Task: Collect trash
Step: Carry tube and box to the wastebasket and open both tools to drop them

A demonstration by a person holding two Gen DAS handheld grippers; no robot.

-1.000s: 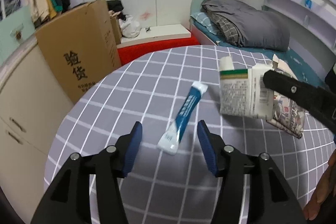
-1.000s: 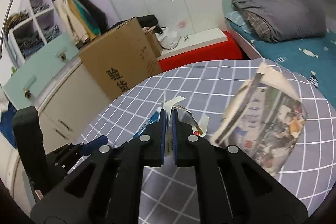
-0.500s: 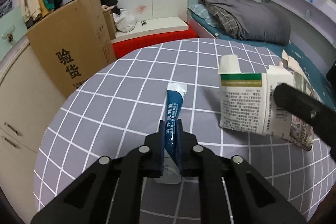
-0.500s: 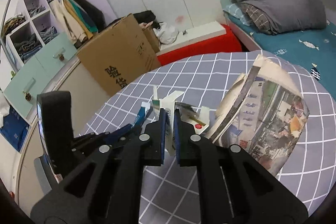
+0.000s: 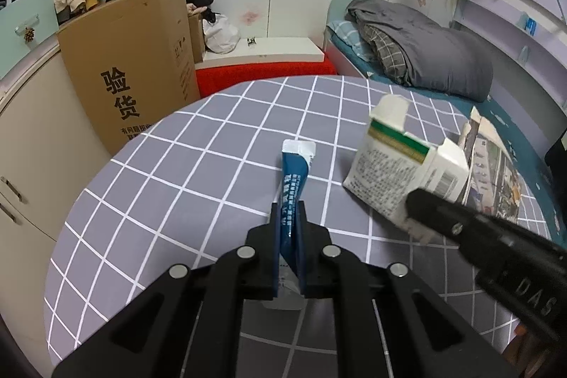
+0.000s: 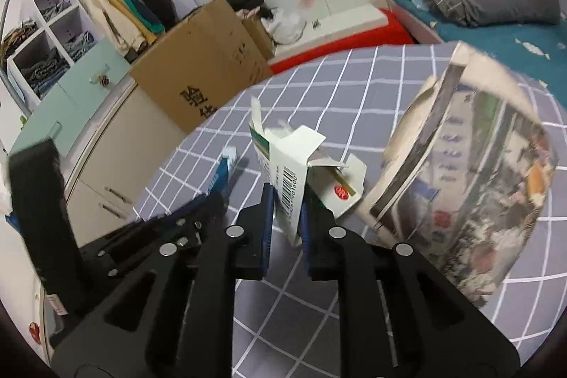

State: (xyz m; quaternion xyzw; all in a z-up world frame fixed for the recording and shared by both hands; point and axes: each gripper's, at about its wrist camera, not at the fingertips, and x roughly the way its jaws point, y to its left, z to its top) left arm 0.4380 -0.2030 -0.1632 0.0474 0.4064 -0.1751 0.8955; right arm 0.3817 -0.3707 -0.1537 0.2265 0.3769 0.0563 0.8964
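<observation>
Blue sachet (image 5: 295, 197) pinched between left gripper (image 5: 287, 218) jaws, clamped narrow; far end sticks out ahead over the checked tablecloth (image 5: 198, 172). Right wrist view: right gripper (image 6: 286, 204) jaws narrow, holding white carton (image 6: 292, 179); newspaper (image 6: 471, 186) right of the jaws.

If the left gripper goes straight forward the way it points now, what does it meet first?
The left gripper, shut on the blue and white sachet, points down at the grey checked tablecloth. It would probably meet bare cloth first, left of the white printed carton; depth is unclear.
</observation>
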